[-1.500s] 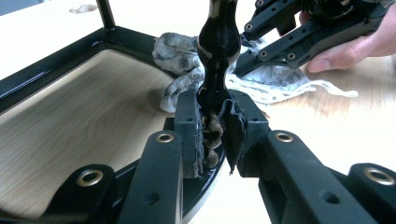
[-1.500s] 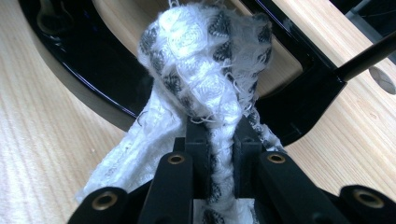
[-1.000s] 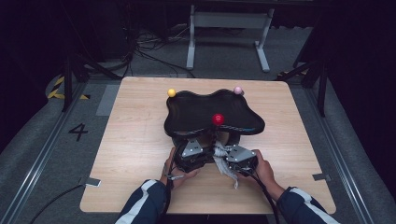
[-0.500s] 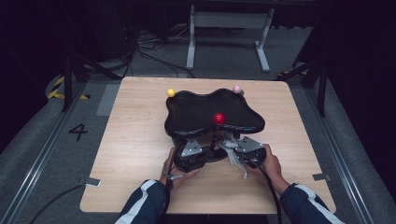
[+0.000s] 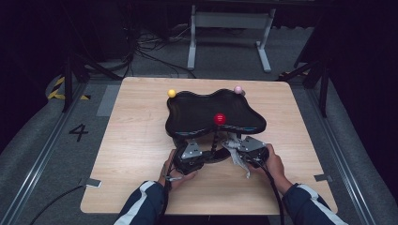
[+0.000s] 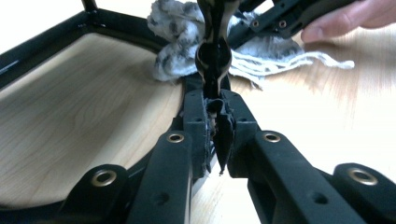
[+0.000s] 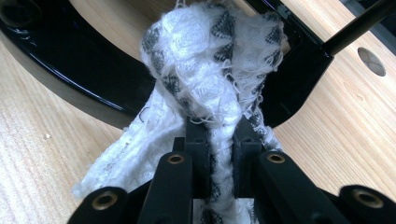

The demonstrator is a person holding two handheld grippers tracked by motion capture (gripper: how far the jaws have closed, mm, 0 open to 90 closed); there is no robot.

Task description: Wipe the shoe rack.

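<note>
White, loosely woven cloth (image 7: 205,79) with grey flecks and frayed threads was pinched in the right gripper (image 7: 219,135), jaws nearly closed on a bunched fold; soft, light, likely to snag. Left gripper (image 6: 215,119) was clamped on the glossy black stand (image 5: 216,143) of the wavy tray (image 5: 187,110): rigid, slick, best held low. Both sat near the table's (image 5: 136,140) front edge.

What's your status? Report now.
Left tool shut on stand's post. Right tool shut on rag beside black stand. Nothing in the way.
</note>
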